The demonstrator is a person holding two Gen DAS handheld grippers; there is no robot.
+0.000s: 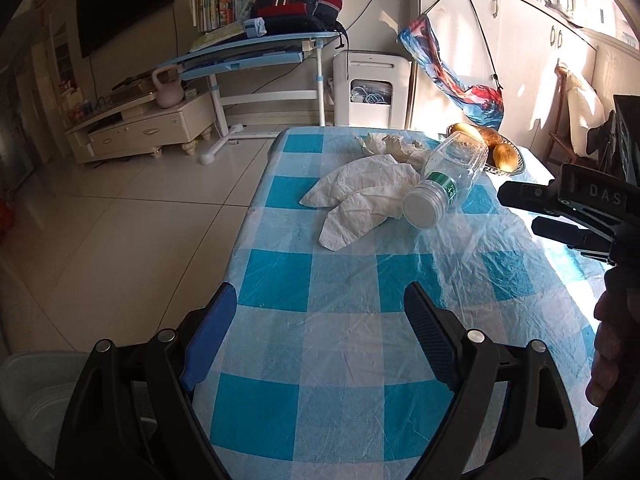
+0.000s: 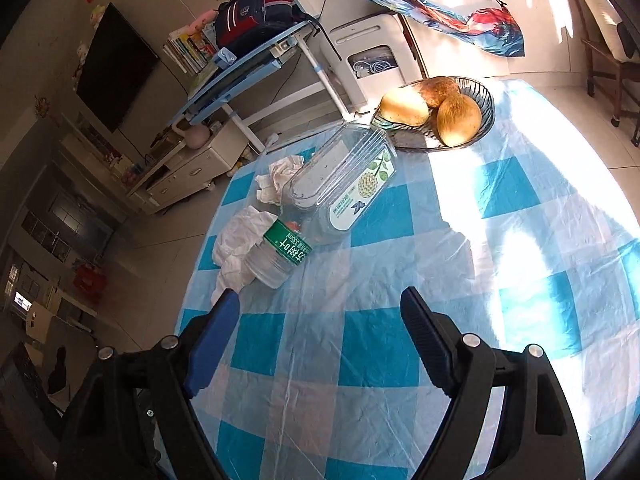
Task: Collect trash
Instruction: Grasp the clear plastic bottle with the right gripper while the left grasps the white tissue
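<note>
1. Blue-checked tablecloth (image 1: 344, 320) under both grippers.
2. Left gripper (image 1: 320, 308): jaws apart, holding nothing.
3. Right gripper (image 2: 320, 312): jaws apart, holding nothing.
4. Plastic bottle (image 2: 280, 254) on its side at 11 o'clock in the right wrist view, touching crumpled tissues (image 2: 240, 246) and a clear container (image 2: 344, 188).
5. Fruit bowl (image 2: 486, 100) at 1 o'clock.

A clear plastic bottle (image 2: 276, 254) with a green label lies on its side on the checked cloth, its base resting on flattened white tissues (image 1: 360, 200). Touching it, a clear empty container (image 2: 344, 188) with a printed label also lies tipped over. Behind them sits a crumpled tissue wad (image 2: 278, 178).
</note>
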